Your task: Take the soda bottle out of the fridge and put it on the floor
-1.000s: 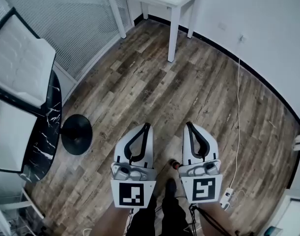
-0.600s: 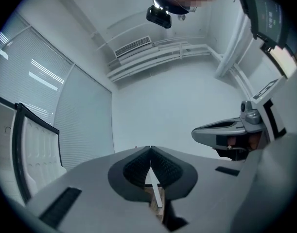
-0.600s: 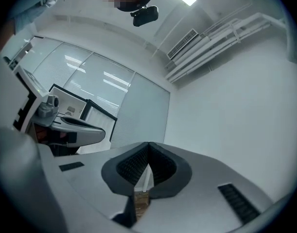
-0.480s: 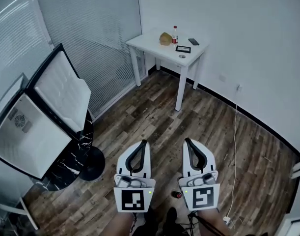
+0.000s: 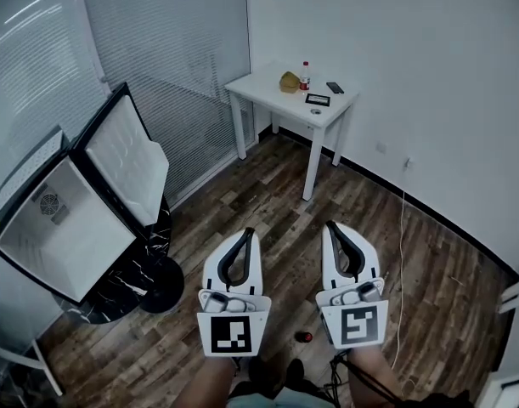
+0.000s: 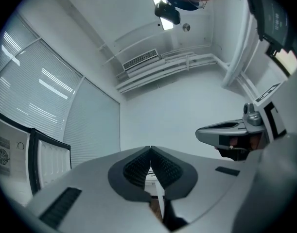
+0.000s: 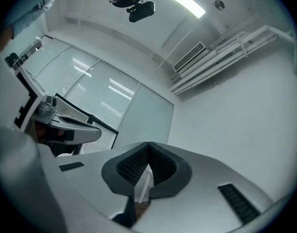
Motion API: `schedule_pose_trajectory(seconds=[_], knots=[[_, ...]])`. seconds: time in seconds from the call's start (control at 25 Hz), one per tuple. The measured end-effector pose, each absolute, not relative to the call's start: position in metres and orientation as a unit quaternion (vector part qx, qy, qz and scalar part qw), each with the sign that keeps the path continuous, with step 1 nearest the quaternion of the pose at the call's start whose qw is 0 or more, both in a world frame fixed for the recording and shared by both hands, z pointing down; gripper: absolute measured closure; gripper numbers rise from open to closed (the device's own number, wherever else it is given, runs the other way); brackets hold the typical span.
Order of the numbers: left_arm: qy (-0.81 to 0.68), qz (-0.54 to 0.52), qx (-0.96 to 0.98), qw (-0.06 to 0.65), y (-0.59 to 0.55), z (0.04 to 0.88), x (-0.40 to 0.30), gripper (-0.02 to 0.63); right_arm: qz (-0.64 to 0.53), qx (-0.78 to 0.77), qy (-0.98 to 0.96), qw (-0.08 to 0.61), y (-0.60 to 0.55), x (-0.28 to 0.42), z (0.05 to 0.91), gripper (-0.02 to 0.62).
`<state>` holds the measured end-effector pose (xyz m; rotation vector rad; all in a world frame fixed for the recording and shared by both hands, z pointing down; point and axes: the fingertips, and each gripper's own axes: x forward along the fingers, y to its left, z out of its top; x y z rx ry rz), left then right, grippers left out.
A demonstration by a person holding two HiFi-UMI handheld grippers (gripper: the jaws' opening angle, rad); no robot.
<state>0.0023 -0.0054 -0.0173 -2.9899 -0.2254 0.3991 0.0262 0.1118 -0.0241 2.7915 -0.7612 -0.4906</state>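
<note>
Head view: wood floor (image 5: 272, 201), white table (image 5: 266, 88), open fridge (image 5: 76, 228); left tool (image 5: 248, 233) and right tool (image 5: 331, 227) pressed together.

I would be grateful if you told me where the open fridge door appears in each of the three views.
Head view: the fridge door is at the left, swung open, its white inner panel facing the camera.
Left gripper view: at the lower left edge, black-framed.
Right gripper view: left of centre, only partly seen.
Shared landmark: the window blinds behind the door.
</note>
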Motion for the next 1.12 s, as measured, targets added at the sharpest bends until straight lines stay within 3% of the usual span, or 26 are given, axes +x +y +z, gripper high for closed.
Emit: schedule_pose_trajectory(seconds=[1.12], knots=[[-0.062,0.163,-0.983,0.05,-0.015,-0.056,-0.008,0.59,-0.195,0.94,-0.26,0.104,0.108,0.014,-0.054,0.584]])
